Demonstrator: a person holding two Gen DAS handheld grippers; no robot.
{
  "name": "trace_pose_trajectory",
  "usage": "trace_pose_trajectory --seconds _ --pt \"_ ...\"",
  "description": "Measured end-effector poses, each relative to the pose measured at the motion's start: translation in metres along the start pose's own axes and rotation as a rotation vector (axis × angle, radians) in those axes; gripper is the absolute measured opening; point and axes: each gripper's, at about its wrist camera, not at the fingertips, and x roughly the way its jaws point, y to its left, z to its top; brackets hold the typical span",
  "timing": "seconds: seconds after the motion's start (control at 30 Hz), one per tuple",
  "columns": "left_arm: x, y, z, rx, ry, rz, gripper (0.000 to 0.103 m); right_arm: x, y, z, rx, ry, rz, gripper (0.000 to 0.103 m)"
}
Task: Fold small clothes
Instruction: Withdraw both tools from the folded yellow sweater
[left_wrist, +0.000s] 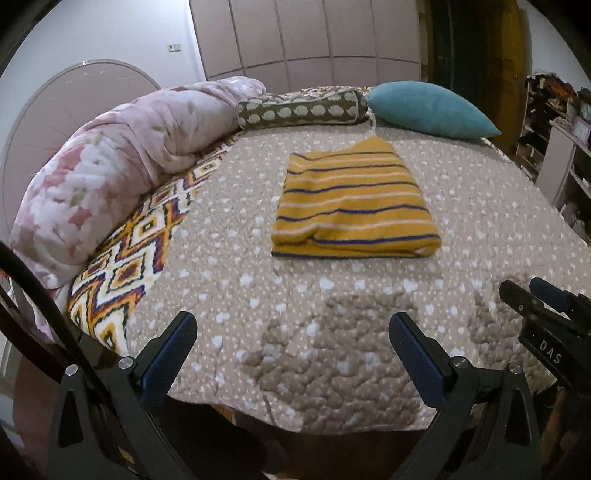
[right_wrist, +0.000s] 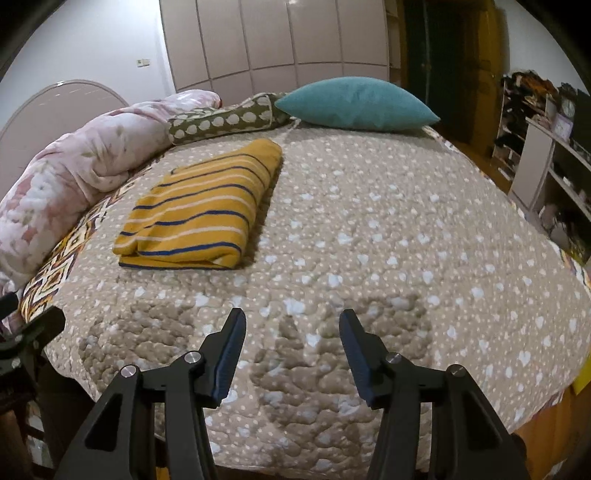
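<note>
My 2 hand-held grippers, left hand-held gripper (left_wrist: 291, 332) and right hand-held gripper (right_wrist: 291, 328), are both apart and empty. The striped top (left_wrist: 351, 203) lies folded on the bed (left_wrist: 480, 221). If I bump it, the fold could fall open.

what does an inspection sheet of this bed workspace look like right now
surface: quilted beige bedspread, lumpy near the front edge
job's things: striped mustard garment, folded, lying flat
clutter: teal cushion, spotted bolster, rolled floral duvet, zigzag blanket
grippers: left gripper open, empty; right gripper open, empty; both short of the garment
cables: dark cable at the left edge of the left wrist view
surroundings: wardrobe doors, cluttered shelves
</note>
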Motion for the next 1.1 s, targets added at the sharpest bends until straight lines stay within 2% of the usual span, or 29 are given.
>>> trace_pose_trajectory --seconds 0.4,1.1 --pt "0.001 0.008 -0.003 -0.021 0.025 -0.016 0.103 0.007 0.018 -0.004 -0.054 0.020 -0.007 0.061" --pt "0.011 0.000 -0.011 0.006 0.081 -0.119 0.103 0.018 0.011 -0.007 -0.037 0.051 -0.051 0.064"
